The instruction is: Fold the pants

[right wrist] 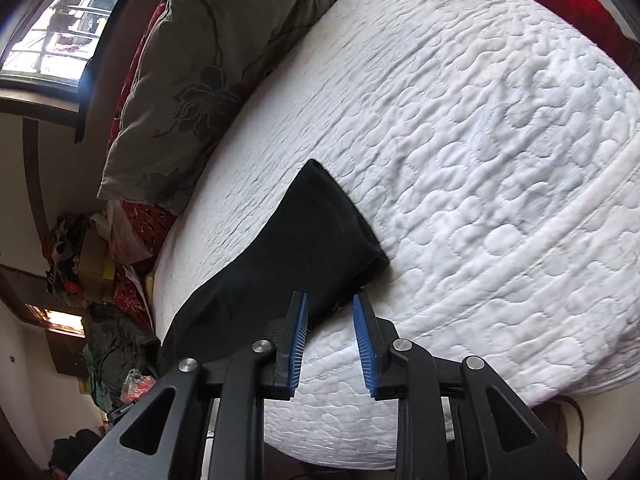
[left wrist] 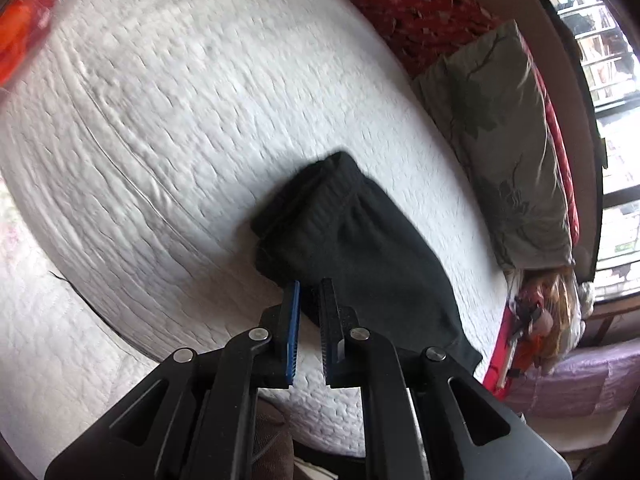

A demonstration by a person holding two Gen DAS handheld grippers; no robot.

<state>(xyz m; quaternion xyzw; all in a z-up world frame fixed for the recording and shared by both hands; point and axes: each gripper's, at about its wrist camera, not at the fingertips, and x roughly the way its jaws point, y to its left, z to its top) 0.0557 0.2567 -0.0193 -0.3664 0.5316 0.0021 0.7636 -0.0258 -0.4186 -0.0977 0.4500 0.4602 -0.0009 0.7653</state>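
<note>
Left wrist view: the left tool (left wrist: 311, 286) hangs over a white quilted bed (left wrist: 168, 112), its blue pads (left wrist: 291, 320) a narrow gap apart with nothing pinched between them.
Pants, left view: the black pants (left wrist: 360, 248) lie folded in a compact bundle on the bed, just ahead of the tool tips and running off to their right.
Beyond the tool: a grey flowered pillow (left wrist: 504, 128) lies far right of the tool, against red bedding (left wrist: 416, 12).
Right wrist view: the right tool (right wrist: 330, 300) is spread, holding nothing, white quilt showing between its pads.
Pants, right view: the bundle lies ahead and left of the tool; the left pad overlaps its near edge in the picture, contact unclear.
Background: the pillow sits far ahead, left.
</note>
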